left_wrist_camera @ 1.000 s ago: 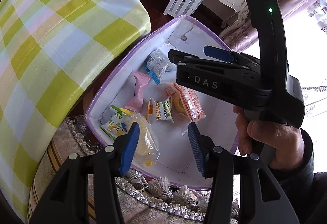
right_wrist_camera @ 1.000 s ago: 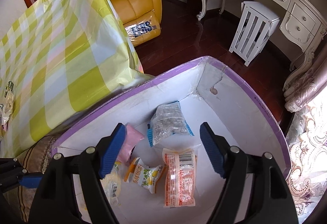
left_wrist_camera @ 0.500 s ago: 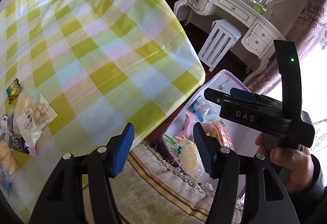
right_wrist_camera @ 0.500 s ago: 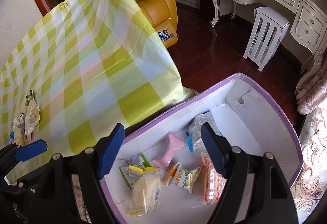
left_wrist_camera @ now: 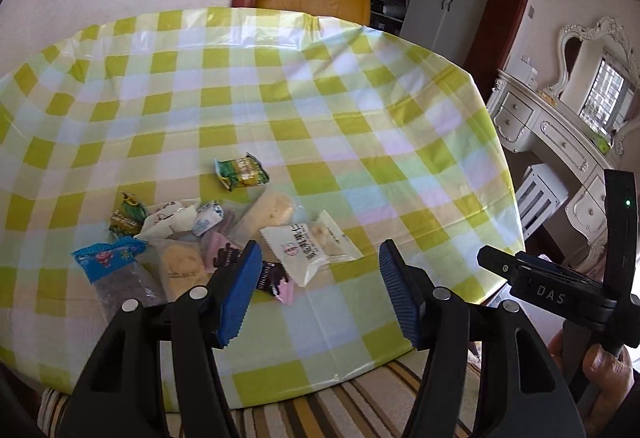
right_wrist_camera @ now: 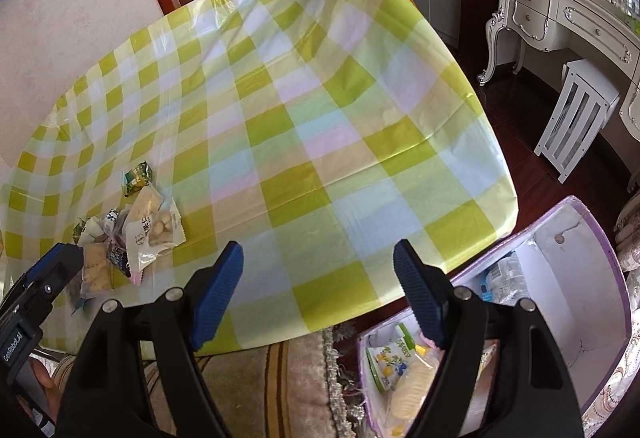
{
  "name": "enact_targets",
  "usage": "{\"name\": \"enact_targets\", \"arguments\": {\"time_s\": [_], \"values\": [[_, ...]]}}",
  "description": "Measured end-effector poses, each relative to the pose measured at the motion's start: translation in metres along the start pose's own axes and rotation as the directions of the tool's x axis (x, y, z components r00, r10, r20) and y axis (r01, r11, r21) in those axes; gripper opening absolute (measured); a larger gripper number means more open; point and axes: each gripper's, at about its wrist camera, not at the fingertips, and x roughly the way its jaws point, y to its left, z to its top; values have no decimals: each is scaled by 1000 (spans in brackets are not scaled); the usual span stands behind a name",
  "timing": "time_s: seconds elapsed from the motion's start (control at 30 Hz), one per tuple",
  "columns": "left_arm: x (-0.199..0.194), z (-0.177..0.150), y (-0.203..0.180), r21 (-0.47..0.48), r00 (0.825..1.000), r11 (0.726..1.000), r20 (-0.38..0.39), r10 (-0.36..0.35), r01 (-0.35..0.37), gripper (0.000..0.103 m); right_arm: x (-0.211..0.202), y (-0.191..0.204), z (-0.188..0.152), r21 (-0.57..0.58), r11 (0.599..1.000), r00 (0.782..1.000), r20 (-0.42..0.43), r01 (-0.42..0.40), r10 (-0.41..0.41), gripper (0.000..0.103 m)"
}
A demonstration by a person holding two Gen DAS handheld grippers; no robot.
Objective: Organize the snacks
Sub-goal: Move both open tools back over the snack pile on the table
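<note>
A second ago both views looked down into the box; now both look over the tabletop [left_wrist_camera: 360, 126], and the left view has left the box behind entirely. The left tool [left_wrist_camera: 316, 290] has just been opening: its jaws stand about half apart with nothing between them, above the near edge of the snack pile [left_wrist_camera: 208, 234]. The right tool [right_wrist_camera: 318, 290] is wide open and empty, over bare cloth beside the box [right_wrist_camera: 600, 290], which sits on the floor off the tabletop's right edge. About ten packets lie on the tabletop, one green packet [left_wrist_camera: 241, 171] apart from the heap; the exact count is hard to tell where they overlap. In the box about four packets show, the rest hidden by the tool.
</note>
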Motion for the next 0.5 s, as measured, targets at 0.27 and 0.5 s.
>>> {"name": "enact_targets", "arguments": {"time_s": [0.27, 0.5], "values": [[-15, -4, 87, -266, 990, 955, 19, 140, -130, 63, 19, 57, 1, -90, 992, 996, -29, -87, 85, 77], [-15, -13, 125, -401, 983, 900, -11, 181, -170, 75, 36, 92, -1, -165, 978, 990, -74, -127, 116, 77]]}}
